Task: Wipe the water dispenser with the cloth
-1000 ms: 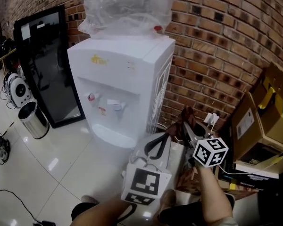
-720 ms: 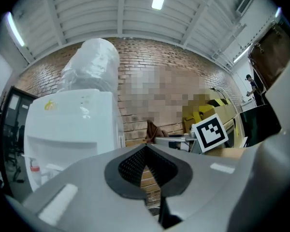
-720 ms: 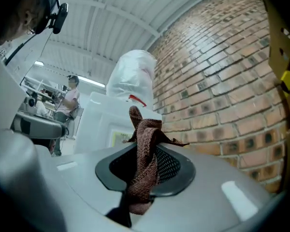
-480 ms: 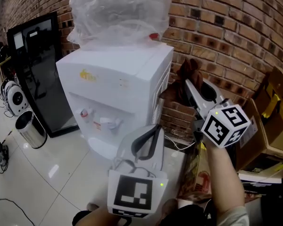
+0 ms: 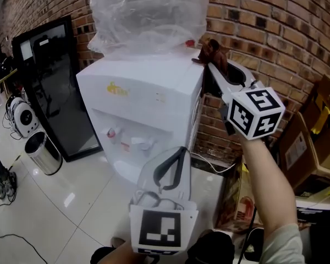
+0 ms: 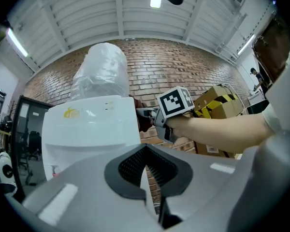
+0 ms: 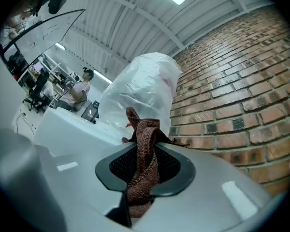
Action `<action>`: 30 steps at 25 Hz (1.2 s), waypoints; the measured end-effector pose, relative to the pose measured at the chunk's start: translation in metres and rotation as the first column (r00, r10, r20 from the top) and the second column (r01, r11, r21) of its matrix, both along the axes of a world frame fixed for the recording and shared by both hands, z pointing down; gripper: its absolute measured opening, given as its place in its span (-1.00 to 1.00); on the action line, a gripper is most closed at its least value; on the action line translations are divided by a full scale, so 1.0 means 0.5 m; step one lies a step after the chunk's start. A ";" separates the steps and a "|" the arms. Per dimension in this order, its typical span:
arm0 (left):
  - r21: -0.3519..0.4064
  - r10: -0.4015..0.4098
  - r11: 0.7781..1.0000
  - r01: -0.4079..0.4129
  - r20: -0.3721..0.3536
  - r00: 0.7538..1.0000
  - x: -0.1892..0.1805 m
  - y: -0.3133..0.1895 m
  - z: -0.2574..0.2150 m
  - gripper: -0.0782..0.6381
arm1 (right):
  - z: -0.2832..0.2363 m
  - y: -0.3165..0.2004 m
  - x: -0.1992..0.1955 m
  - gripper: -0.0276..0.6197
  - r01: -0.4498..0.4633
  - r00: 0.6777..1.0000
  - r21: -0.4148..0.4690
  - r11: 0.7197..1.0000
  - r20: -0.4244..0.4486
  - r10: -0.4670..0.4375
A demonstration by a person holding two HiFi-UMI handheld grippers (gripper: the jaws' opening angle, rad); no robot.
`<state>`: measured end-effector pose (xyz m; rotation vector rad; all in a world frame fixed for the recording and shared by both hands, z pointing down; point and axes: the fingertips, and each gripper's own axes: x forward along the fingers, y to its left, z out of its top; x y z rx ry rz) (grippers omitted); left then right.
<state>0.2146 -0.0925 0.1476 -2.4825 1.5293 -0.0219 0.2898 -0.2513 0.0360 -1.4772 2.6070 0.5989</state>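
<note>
Brown knitted cloth (image 5: 211, 50), clamped by right gripper (image 5: 211, 65) fingers, was raised to white water dispenser (image 5: 148, 92) top right corner; wiping can start. Left gripper (image 5: 181, 150) fingers closed, empty.

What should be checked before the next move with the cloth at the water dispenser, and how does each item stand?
1. Cloth gripped by right tongs: ok, pinched between the pads.
2. Cloth sticking out past the tips for wiping: ok, a tuft shows.
3. Cloth touching the water dispenser: cannot tell; it sits by the top's far right corner.
4. Left tongs out of the way: ok, shut, empty, low in front.
5. Dispenser top free: not ok, the plastic-wrapped bottle stands on it.
</note>
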 end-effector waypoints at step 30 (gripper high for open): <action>-0.430 0.046 0.903 0.001 0.097 0.994 0.038 0.012 0.531 -0.78 | 0.827 -0.065 0.025 -0.63 -0.103 0.983 -0.629 0.771 -0.181 -0.015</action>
